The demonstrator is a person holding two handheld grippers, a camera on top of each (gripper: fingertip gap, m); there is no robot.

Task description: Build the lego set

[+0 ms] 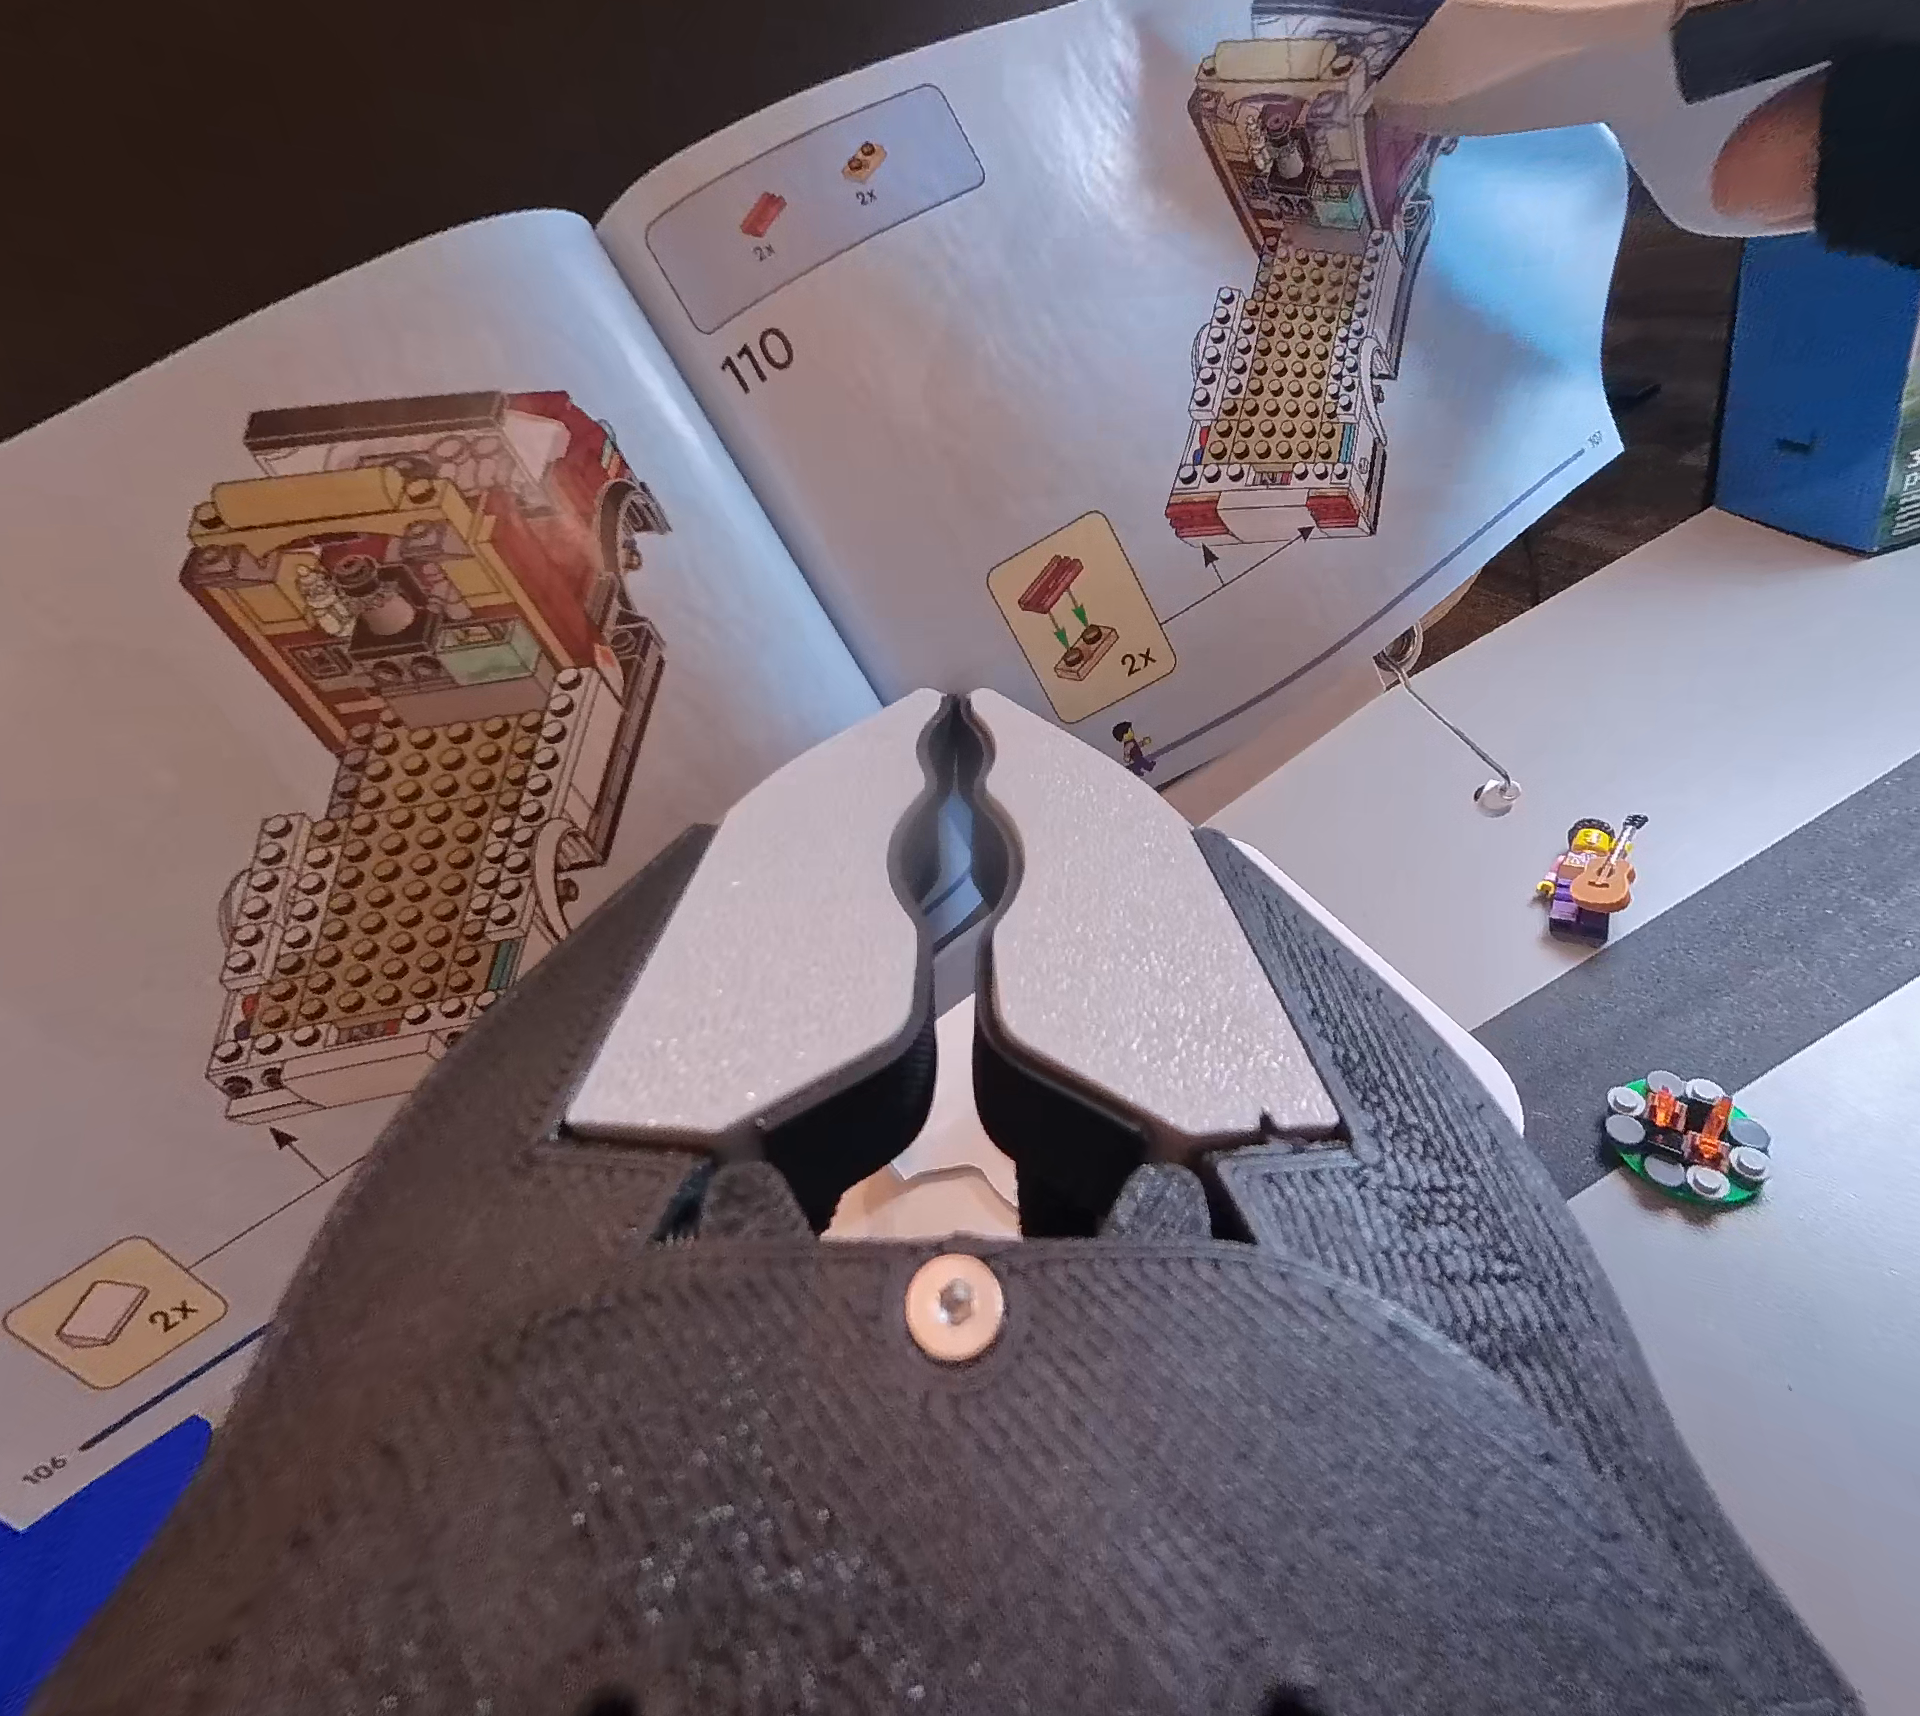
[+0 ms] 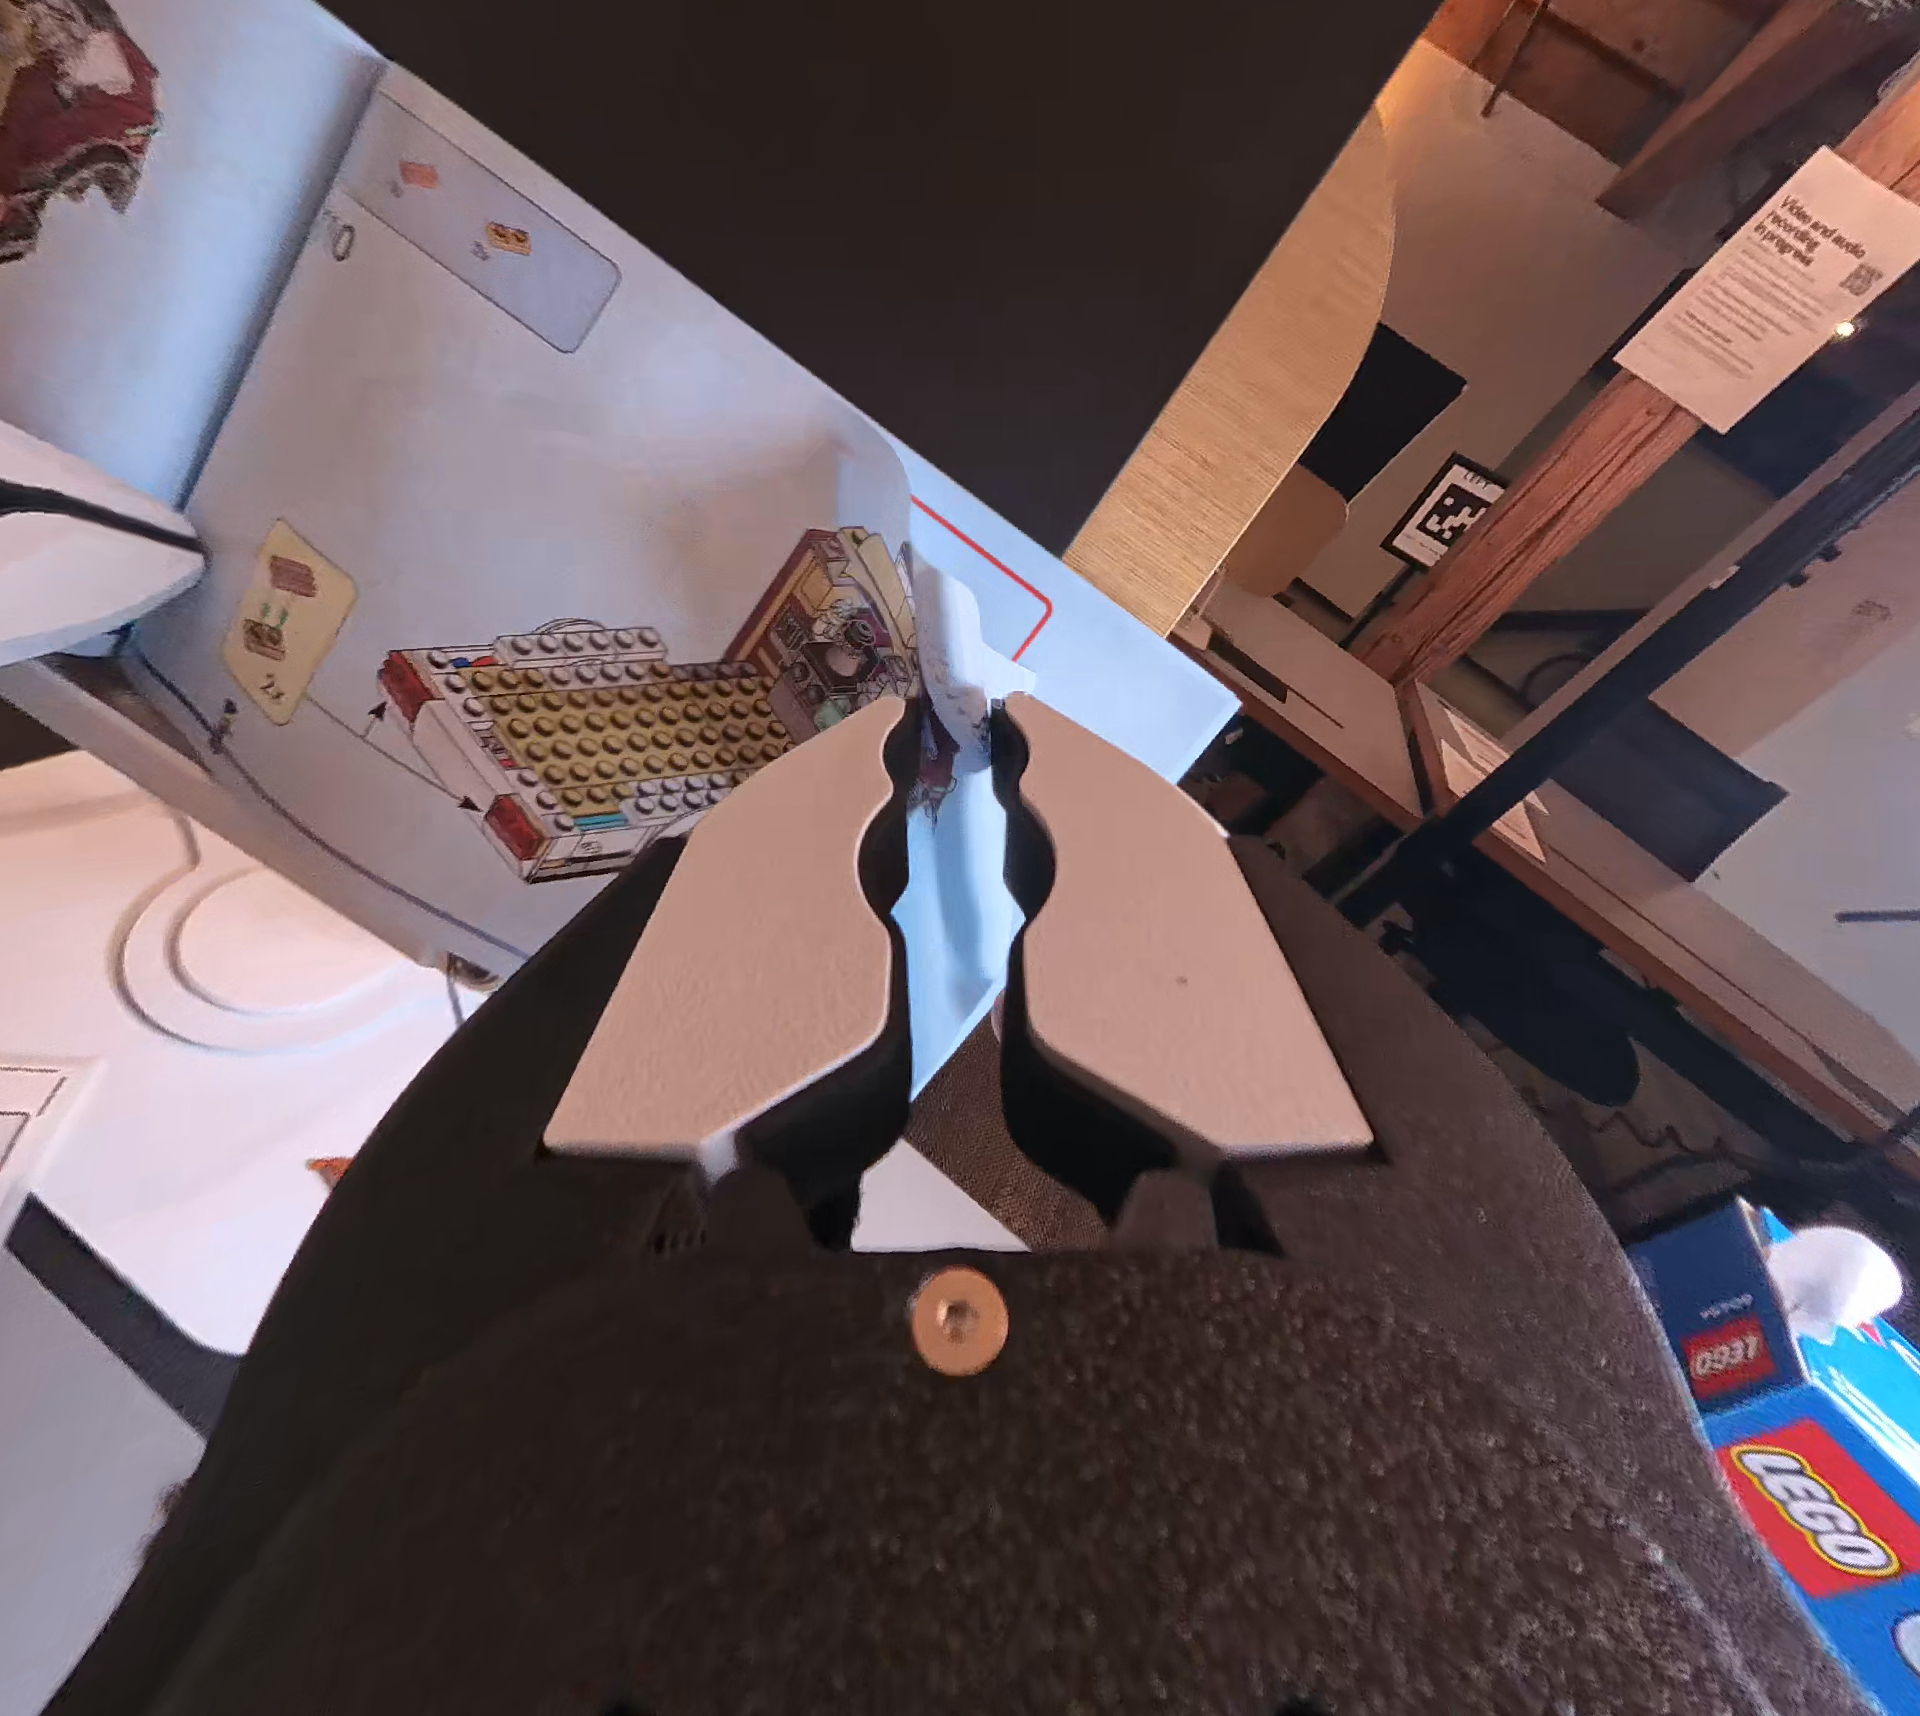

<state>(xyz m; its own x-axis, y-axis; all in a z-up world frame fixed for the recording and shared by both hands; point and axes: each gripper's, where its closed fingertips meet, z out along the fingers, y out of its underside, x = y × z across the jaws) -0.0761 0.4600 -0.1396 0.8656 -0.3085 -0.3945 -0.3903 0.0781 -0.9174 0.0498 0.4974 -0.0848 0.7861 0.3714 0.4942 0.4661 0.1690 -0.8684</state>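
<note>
Pinching the lower edge of the open pale-blue paper instruction booklet (image 1: 644,419), the left claw (image 1: 958,708) is closed on it; the right claw (image 2: 951,710) grips a curled page corner. Beside them, a guitar-holding minifigure (image 1: 1587,877) and round green campfire piece (image 1: 1683,1138) sit on the grey worktop (image 1: 1662,648), near the blue cardboard box (image 2: 1787,1458).

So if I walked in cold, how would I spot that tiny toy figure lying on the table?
Start at the open instruction booklet held up over the pale table. Just past its lower right corner, the minifigure sits at the edge of a dark stripe. Unlike the round green campfire piece nearer the camera, it is a little person in purple with a brown guitar.
</note>
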